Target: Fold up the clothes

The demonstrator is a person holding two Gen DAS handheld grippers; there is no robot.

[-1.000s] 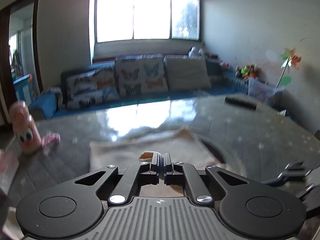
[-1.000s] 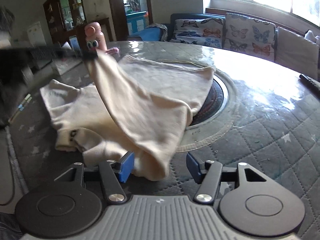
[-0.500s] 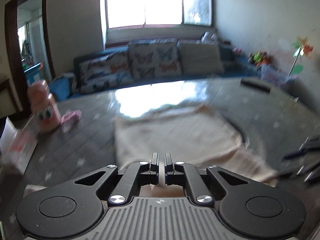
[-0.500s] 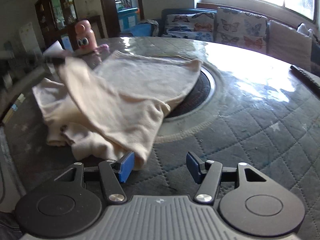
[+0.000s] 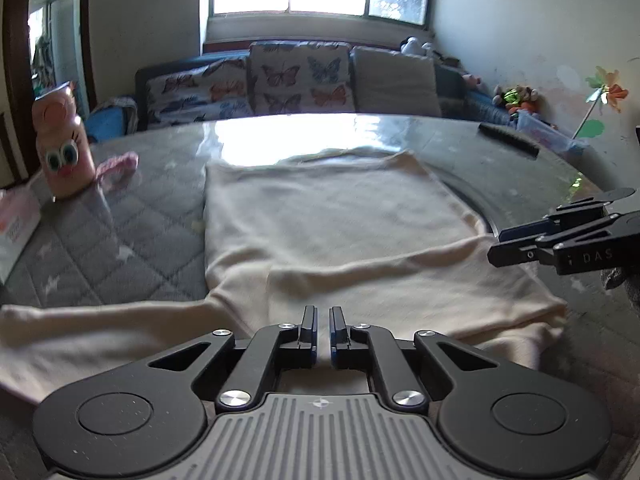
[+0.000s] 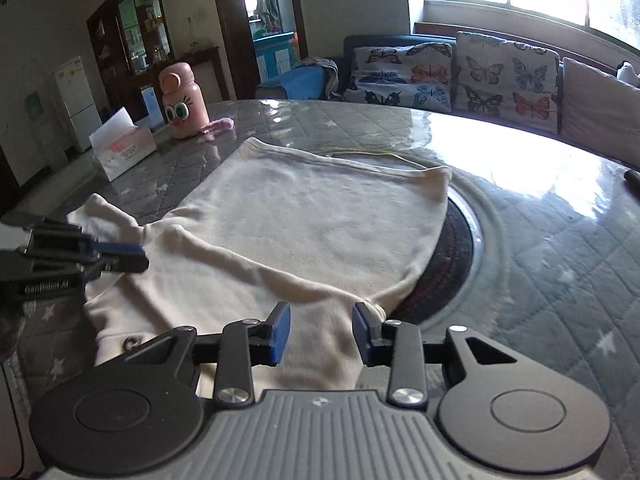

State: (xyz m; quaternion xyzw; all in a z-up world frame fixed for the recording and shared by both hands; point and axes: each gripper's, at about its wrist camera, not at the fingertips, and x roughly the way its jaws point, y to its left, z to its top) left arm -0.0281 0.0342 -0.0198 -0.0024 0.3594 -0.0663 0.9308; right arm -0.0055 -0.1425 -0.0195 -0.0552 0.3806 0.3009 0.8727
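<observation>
A cream sweater (image 5: 328, 220) lies spread on the round quilted table (image 5: 120, 248), one sleeve folded across its body. It also shows in the right wrist view (image 6: 312, 224). My left gripper (image 5: 323, 322) is shut on the sweater's near edge, low over the cloth; it appears from the side in the right wrist view (image 6: 120, 256). My right gripper (image 6: 322, 330) is open, its blue pads either side of the sweater's near corner, holding nothing. It shows at the right of the left wrist view (image 5: 516, 244).
A pink cartoon bottle (image 6: 183, 100) and a tissue box (image 6: 122, 148) stand at the table's far left. A dark round inset (image 6: 452, 256) lies under the sweater's right edge. A black remote (image 5: 508, 138) lies far right. A sofa with butterfly cushions (image 5: 296, 80) is behind.
My left gripper has lowered the lifted part of the sweater down onto the table, and the cloth now lies flat. My right gripper stays open and has moved closer over the near corner.
</observation>
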